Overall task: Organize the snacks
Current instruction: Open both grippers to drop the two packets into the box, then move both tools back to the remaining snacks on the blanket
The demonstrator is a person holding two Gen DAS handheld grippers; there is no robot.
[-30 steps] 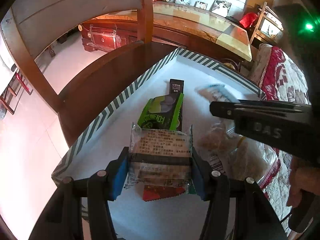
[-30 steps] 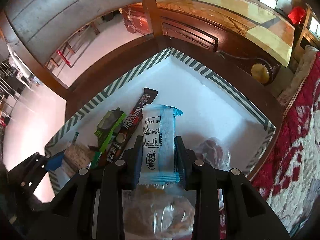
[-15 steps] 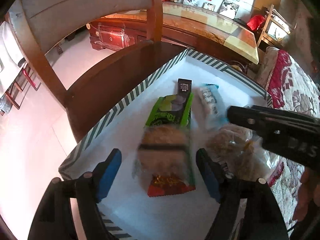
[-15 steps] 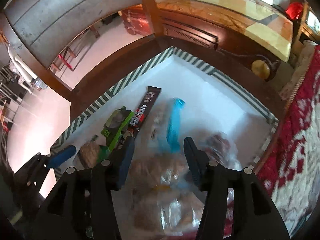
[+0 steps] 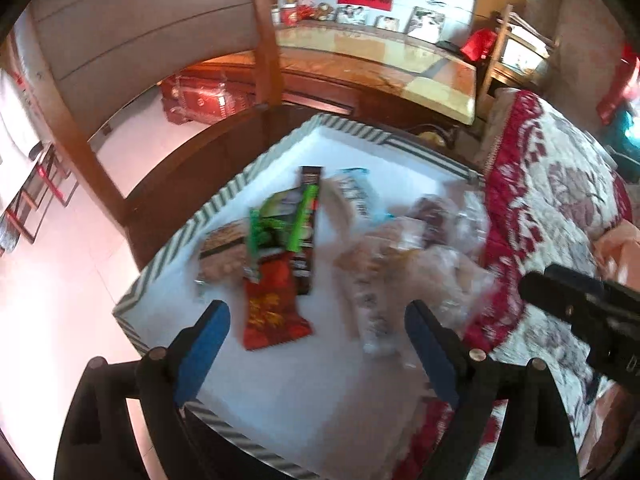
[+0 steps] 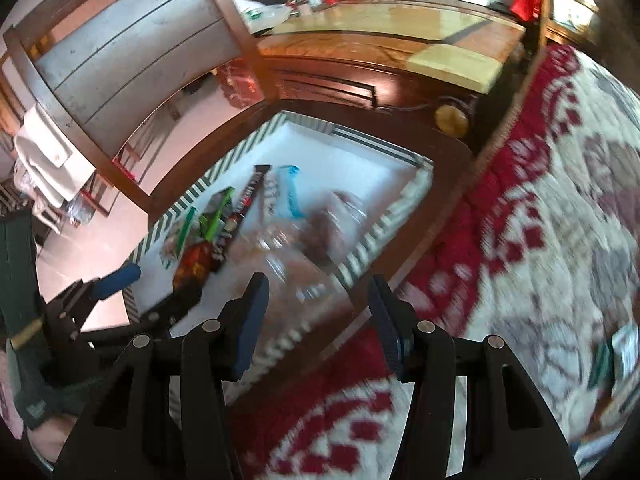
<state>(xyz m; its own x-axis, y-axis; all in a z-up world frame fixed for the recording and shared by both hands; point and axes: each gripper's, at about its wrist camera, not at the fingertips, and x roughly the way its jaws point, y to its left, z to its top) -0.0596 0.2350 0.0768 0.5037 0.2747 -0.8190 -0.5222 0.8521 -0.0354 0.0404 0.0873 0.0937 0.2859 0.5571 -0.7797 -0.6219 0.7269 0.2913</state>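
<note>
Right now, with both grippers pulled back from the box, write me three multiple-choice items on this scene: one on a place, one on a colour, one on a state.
1. Where does the red snack packet lie?
A. inside the striped-rim box
B. on the quilt
C. on the floor

2. What colour are the pads of the left gripper?
A. yellow
B. blue
C. white

3. In what state is the right gripper?
A. shut on a packet
B. shut on nothing
C. open, holding nothing

Key: 1 A, the packet rests on the box's white floor, inside the rim. 2 B, both pads show blue in the left wrist view. 3 C, its fingers stand wide apart with nothing between them.
</note>
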